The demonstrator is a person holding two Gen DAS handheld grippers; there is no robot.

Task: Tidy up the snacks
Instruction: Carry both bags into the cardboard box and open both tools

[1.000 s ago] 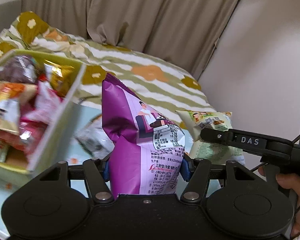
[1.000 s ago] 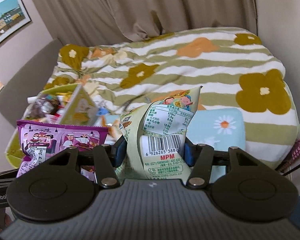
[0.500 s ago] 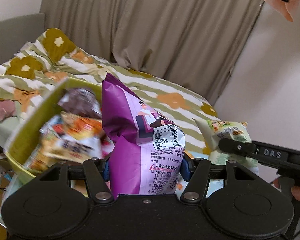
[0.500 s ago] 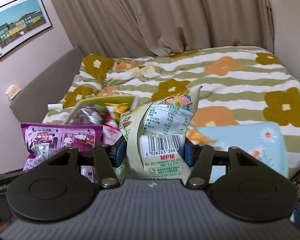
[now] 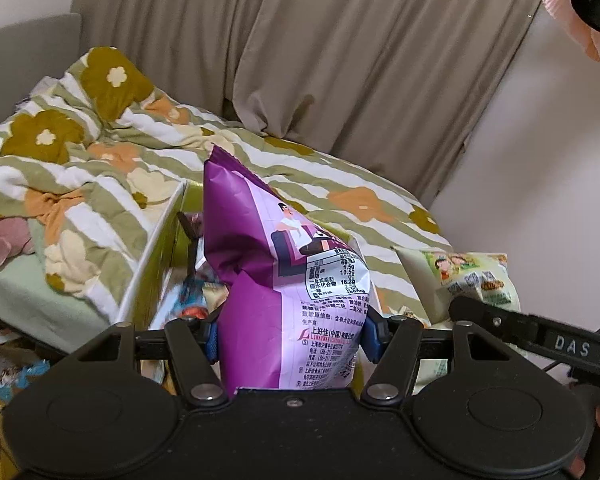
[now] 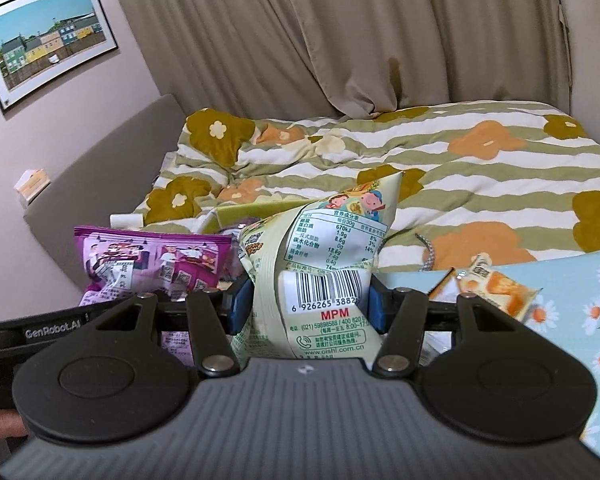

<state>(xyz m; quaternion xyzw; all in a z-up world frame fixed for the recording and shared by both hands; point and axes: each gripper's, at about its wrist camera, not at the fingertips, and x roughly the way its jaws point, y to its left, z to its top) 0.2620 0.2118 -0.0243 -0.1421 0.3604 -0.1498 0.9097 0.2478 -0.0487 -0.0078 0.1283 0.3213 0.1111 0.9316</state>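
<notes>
My left gripper is shut on a purple snack bag and holds it upright over a green box with several snacks inside. My right gripper is shut on a pale green snack bag to the right of it. The purple bag also shows in the right wrist view, and the green bag shows in the left wrist view. The green box rim lies behind both bags.
A striped flower quilt covers the bed behind. A light blue daisy cloth at the right carries an orange snack packet. Beige curtains hang at the back. A pink plush lies at the far left.
Both grippers rose and tilted up with their bags still held. The green box now lies lower and mostly hidden behind the purple bag in the left wrist view.
</notes>
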